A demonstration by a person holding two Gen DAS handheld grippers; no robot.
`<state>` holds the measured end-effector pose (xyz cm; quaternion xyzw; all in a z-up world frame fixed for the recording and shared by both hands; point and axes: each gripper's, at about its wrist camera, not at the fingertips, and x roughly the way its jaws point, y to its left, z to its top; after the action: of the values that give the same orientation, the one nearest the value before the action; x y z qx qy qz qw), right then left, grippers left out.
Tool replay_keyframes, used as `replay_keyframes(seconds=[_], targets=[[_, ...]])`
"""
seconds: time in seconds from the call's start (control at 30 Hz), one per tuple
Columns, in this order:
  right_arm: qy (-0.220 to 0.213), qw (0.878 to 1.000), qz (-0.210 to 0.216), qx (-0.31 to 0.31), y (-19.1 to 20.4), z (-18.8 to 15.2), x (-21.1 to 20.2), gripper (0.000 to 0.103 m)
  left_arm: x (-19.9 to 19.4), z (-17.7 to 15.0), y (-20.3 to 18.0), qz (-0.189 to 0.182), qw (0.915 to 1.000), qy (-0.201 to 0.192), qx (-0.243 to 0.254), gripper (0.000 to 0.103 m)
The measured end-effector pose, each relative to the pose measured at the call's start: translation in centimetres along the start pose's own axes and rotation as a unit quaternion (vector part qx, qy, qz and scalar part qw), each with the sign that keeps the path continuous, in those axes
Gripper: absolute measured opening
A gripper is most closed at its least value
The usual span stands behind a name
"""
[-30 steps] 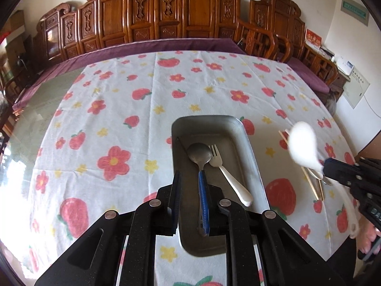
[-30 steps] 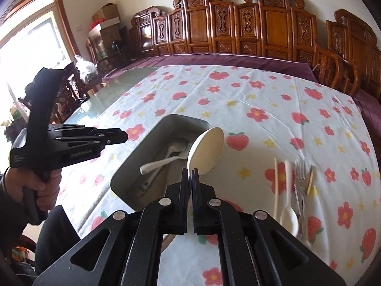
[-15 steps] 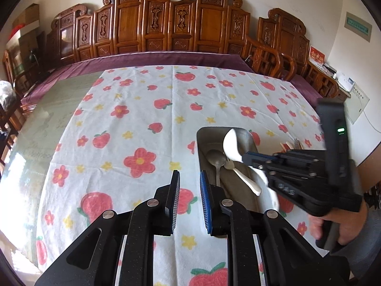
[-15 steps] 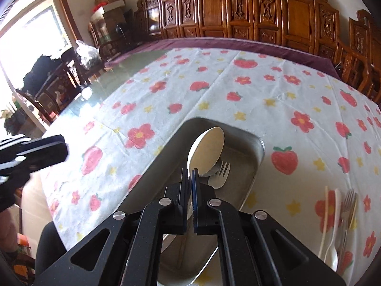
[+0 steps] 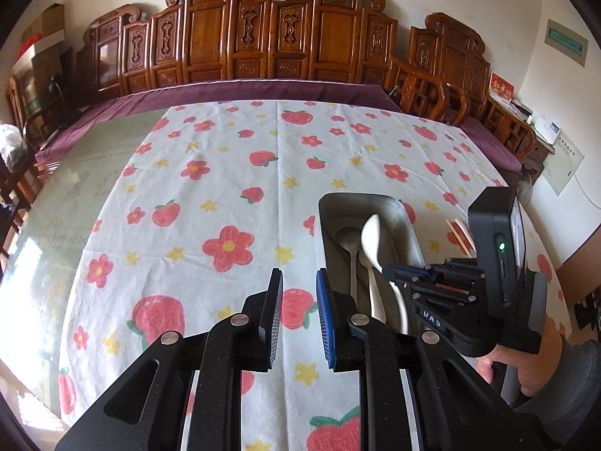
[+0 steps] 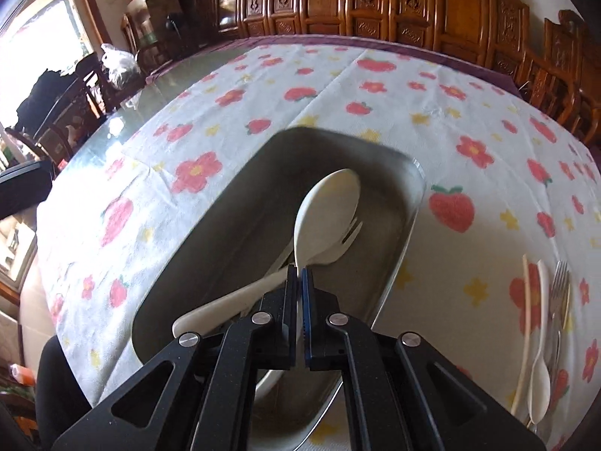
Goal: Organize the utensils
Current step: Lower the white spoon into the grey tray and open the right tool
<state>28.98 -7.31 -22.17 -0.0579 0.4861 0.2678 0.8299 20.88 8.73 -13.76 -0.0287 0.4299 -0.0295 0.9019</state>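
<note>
We are looking at a big table [image 5: 94,173] wearing a white cloth [image 5: 225,188] with red strawberries and flowers on it. Carved wooden chairs [image 5: 263,37] are lining the far wall at 12 o'clock, and bright light is coming from a window [image 6: 33,49] at 10 o'clock in the right wrist view. Our right gripper [image 6: 299,282] is squeezing the handle of a white spoon [image 6: 326,210] and holding it over the metal tray [image 6: 409,225]. A white fork [image 6: 233,293] and a metal spoon [image 5: 351,240] are lying inside the tray. Our left gripper [image 5: 298,300] is hanging over the cloth at 9 o'clock of the tray, its jaws have just been opening, and nothing is sitting between them. More utensils [image 6: 544,300] are waiting on the cloth at 3 o'clock.
</note>
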Motion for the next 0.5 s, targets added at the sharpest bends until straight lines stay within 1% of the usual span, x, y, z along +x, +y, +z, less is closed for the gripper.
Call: replay_keyframes(seconds=[0.1,0.23,0.33,0.43,0.5], targets=[[-0.015,1.000,-0.008,-0.001,0.1,0.9,-0.5,0.001,0.0,-0.1,0.1,0.002,1.0000,0.000,0.000,0.020],[-0.020,1.000,0.001,-0.001,0.4,1.6,-0.6,0.003,0.1,-0.2,0.1,0.004,1.0000,0.002,0.001,0.020],[-0.021,1.000,0.018,-0.003,0.5,1.4,-0.8,0.003,0.1,-0.3,0.2,0.005,1.0000,0.002,0.000,0.020],[-0.009,0.999,0.043,-0.014,1.0,1.0,-0.5,0.004,0.0,-0.4,0.1,0.004,1.0000,0.003,0.001,0.020],[-0.004,0.999,0.039,-0.032,1.7,0.5,-0.4,0.004,0.0,-0.5,0.1,0.004,1.0000,0.003,0.000,0.020]])
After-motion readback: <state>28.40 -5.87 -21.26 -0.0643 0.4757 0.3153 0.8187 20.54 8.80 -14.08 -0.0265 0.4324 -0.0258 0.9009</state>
